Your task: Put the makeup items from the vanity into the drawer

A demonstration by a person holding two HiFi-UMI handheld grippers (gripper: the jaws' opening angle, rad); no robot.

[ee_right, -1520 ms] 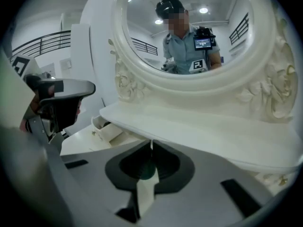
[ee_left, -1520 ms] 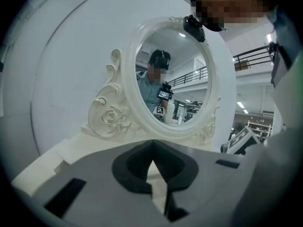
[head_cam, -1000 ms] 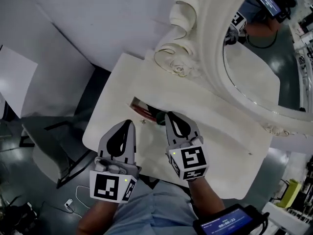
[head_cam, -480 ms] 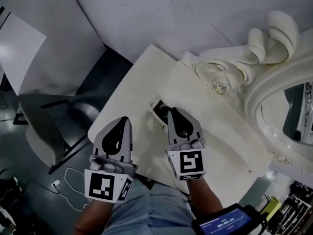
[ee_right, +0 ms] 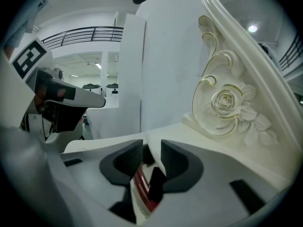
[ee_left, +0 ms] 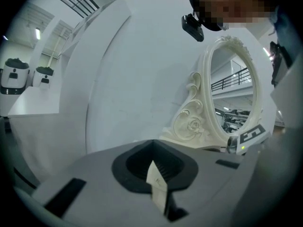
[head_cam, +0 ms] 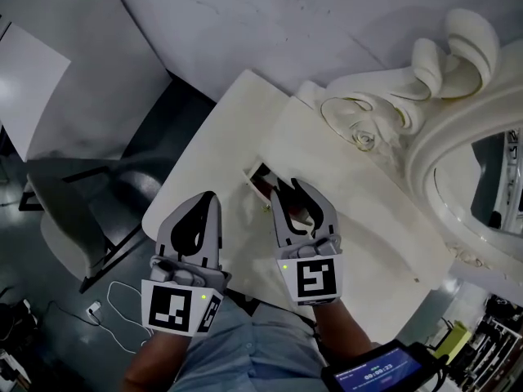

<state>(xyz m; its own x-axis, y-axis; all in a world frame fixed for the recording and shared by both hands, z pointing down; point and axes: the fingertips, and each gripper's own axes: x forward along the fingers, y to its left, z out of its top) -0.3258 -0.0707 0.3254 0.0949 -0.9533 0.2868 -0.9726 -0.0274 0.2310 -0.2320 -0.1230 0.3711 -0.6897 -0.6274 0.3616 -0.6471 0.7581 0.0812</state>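
Below the right gripper [ee_right: 151,151], jaws just opened empty, lies a red makeup item [ee_right: 140,187].

Left of you: grey chair [head_cam: 69,219], white cable [head_cam: 117,287] on the floor beside it, white panel [head_cam: 37,88] behind. Lit screen device [head_cam: 384,371] lower right.

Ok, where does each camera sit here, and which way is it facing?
Head view: on the person's head, looking steeply down at the vanity top; forearms, left gripper and right gripper show.
Left gripper view: rides that gripper, looks along its shut jaws toward the mirror.
Right gripper view: along jaws that have just been opening, nothing gripped, over the drawer, toward the carved rose.
Shared: each gripper view catches the other gripper.
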